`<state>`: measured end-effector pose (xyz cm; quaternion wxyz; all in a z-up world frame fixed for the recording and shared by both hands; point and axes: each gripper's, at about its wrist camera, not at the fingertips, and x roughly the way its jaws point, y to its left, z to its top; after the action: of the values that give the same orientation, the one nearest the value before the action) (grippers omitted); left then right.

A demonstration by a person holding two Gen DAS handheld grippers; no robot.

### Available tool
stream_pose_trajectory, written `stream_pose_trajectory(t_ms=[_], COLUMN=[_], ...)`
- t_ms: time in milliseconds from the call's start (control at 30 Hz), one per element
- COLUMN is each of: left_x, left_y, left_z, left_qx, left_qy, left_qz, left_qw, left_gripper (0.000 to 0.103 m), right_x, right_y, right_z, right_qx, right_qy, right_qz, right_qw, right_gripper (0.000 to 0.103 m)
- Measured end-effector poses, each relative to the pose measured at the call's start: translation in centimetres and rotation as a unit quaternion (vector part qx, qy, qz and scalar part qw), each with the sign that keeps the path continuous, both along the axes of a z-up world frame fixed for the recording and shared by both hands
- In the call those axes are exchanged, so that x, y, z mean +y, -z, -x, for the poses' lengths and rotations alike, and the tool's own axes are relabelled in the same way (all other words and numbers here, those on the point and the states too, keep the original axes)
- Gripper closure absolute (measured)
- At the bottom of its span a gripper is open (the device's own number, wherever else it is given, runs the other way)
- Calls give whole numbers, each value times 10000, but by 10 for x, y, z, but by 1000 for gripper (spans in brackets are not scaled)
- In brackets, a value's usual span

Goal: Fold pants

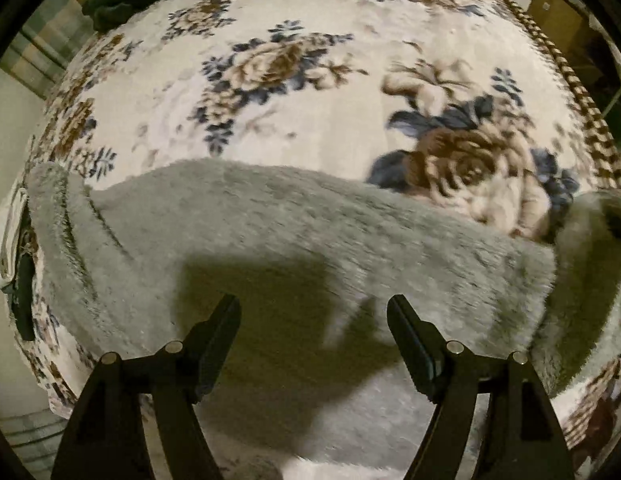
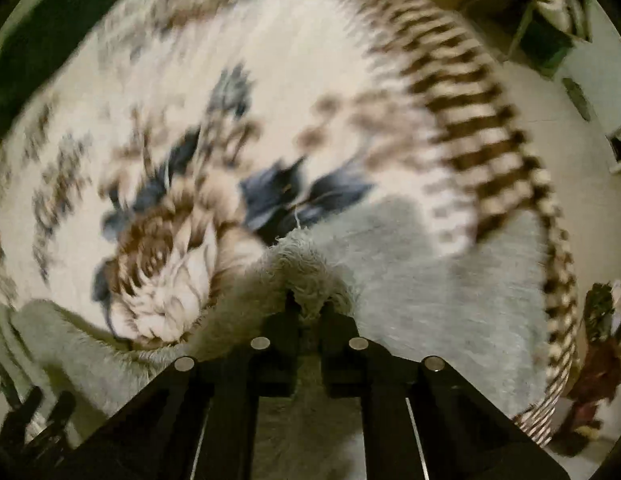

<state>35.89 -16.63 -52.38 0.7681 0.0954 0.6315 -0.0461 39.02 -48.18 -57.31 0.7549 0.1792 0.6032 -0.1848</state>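
- The pants (image 1: 270, 224), grey and fleecy, lie spread across a cream blanket (image 1: 318, 80) printed with brown and blue roses; everything below is placed against them.
- At the pants' left end in the left wrist view, the fabric is doubled into a thick fold, and beyond it a strip of white cloth (image 1: 12, 236) hangs off the blanket's side.
- The left gripper (image 1: 313, 312) hangs over the middle of the pants with its jaws spread wide and nothing between them; its shadow falls on the fleece below.
- Past the pants' far edge, a large brown rose sits on the blanket.
- The right gripper (image 2: 309, 306) is clamped on a raised tuft of the pants' edge, the fleece bunched between its closed jaws, with grey fabric on either side.
- To the right of the pants, the blanket's brown-and-white striped border (image 2: 482, 120) curves along the edge; this view is blurred.
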Motion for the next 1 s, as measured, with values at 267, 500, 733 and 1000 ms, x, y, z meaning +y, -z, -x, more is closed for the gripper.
stream_pose_trajectory(t_ms=[267, 500, 733, 1000], left_x=[-31, -50, -58, -74], left_y=[2, 15, 27, 27], left_z=[18, 30, 33, 34], left_qx=[178, 285, 354, 330], left_qy=[71, 312, 378, 515], left_qz=[363, 290, 128, 217], left_qw=[9992, 9987, 9986, 9979], left_gripper=[29, 29, 29, 29], right_x=[-105, -131, -146, -120], right_y=[-43, 5, 15, 26], right_z=[155, 196, 136, 114], right_qx=[-550, -255, -244, 516], right_qy=[1810, 2290, 1867, 1070], right_qz=[197, -819, -800, 78], right_qw=[9818, 9696, 9789, 9929], right_gripper=[79, 42, 33, 97])
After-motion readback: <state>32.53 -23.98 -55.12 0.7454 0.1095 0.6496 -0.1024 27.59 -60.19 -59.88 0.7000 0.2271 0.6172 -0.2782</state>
